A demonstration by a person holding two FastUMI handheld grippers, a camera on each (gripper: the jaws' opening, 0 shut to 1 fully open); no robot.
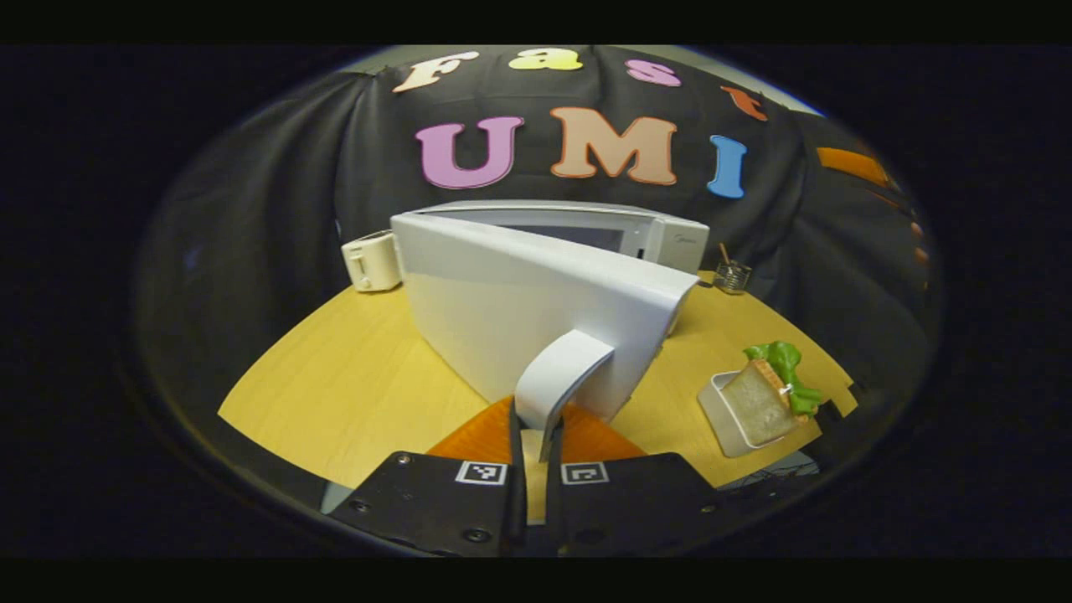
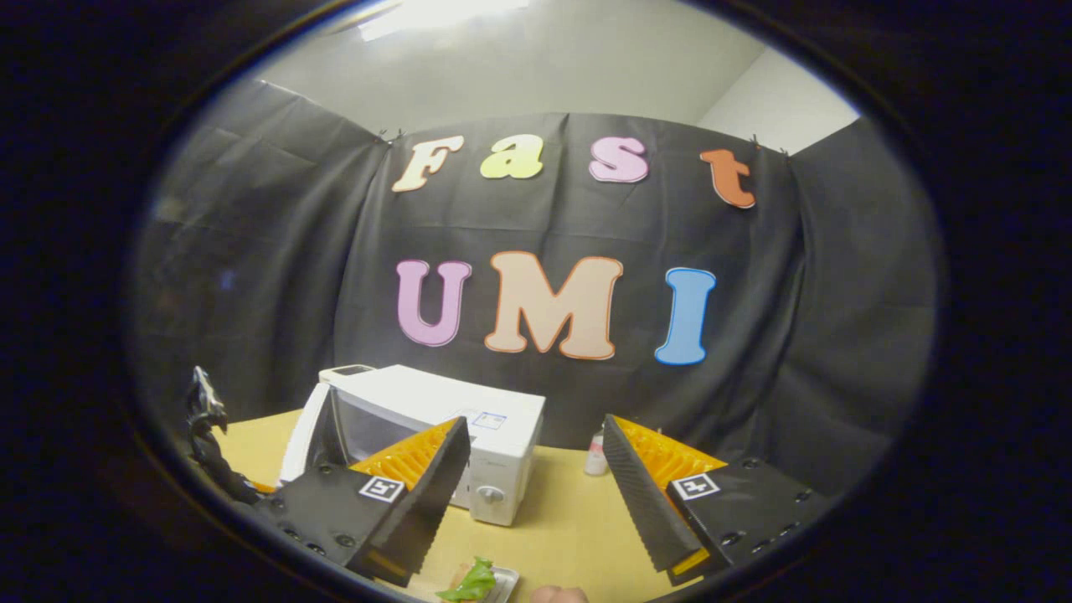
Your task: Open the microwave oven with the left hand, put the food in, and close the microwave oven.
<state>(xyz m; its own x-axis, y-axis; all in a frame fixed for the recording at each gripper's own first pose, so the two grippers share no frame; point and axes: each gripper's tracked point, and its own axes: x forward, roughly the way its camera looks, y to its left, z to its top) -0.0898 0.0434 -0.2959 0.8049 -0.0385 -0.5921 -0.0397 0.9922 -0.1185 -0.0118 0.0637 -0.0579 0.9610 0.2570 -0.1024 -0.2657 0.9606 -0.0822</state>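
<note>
On the yellow table (image 1: 352, 394) we see the white microwave (image 1: 636, 230) with its door (image 1: 519, 310) swung partly open.
Our left gripper (image 1: 536, 448) has both fingers squeezed on the door handle (image 1: 557, 377). Our right gripper (image 2: 536, 494) has its fingers spread wide, holding nothing. We see the food, a sandwich (image 1: 766, 398) with green lettuce, sitting in a white tray (image 1: 722, 412) on the table, to the right of the door.

A toaster (image 1: 371, 261) stands left of the microwave (image 1: 536, 293); sandwich (image 1: 766, 398) right.
</note>
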